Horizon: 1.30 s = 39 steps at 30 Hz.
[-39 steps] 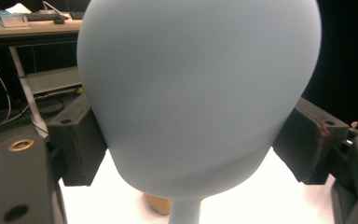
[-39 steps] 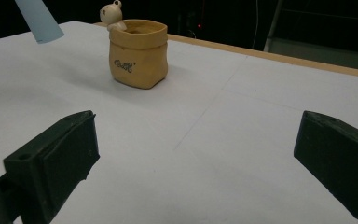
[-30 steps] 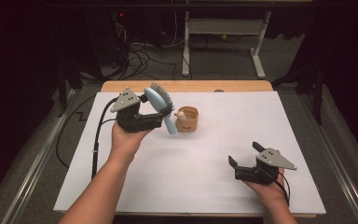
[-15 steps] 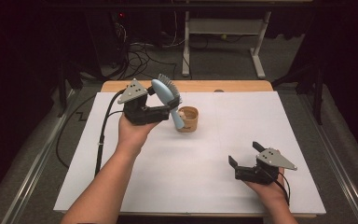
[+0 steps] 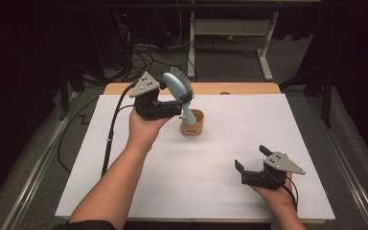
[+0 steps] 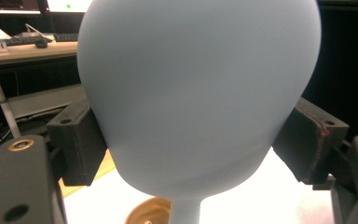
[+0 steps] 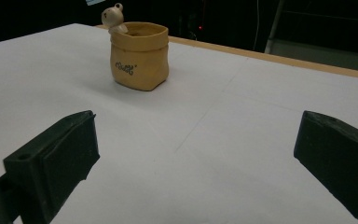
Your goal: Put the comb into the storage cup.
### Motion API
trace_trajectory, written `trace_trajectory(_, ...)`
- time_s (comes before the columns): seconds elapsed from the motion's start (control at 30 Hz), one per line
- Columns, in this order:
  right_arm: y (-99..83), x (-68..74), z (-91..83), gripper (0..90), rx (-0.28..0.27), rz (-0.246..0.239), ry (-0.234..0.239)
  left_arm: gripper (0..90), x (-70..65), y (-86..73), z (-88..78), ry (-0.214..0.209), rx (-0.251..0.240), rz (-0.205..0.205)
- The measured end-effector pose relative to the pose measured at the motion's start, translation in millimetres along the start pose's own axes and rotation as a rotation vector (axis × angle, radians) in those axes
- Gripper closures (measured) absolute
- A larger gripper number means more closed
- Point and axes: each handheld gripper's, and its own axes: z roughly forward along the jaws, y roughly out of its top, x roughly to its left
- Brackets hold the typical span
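My left gripper (image 5: 184, 100) is shut on a light-blue dish brush (image 5: 174, 84), gripping it where the head narrows into the handle. Its dark bristles face away from the hand, and the handle points down over a small tan pot (image 5: 192, 123). In the left gripper view the brush's rounded back (image 6: 196, 88) sits between the pads (image 6: 77, 140), with the pot's rim (image 6: 149, 212) below. My right gripper (image 5: 251, 158) rests low at the near right, open and holding nothing. Seen from the right gripper (image 7: 196, 154), the pot (image 7: 140, 56) stands upright with a small figure (image 7: 113, 17) on its rim and no handle inside.
White paper (image 5: 124, 158) covers the wooden table (image 5: 239, 88). The left gripper's black cable (image 5: 111, 129) trails down the left side. Beyond the far edge are floor cables and a white table frame (image 5: 263, 62).
My left hand has carried the brush up and to the right, so the handle now hangs over the pot instead of beside it. The right hand has not moved.
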Motion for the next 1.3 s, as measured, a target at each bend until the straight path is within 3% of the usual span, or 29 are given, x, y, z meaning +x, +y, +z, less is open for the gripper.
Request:
trace_trajectory(0.53,-0.2,-0.9,-0.5,0.4,-0.004,0.006,-0.002,20.0,5.9,9.6,24.8,0.013,-0.013,0.006)
trace_trajectory(0.77,-0.4,-1.5,-0.8,0.5,-0.004,0.012,0.001,20.0,11.2,3.6,37.2,0.017,-0.001,-0.019)
trace_trajectory(1.3,-0.3,-2.4,-1.3,0.5,-0.014,0.012,0.000,20.0,18.3,-6.2,48.7,0.041,0.019,-0.025)
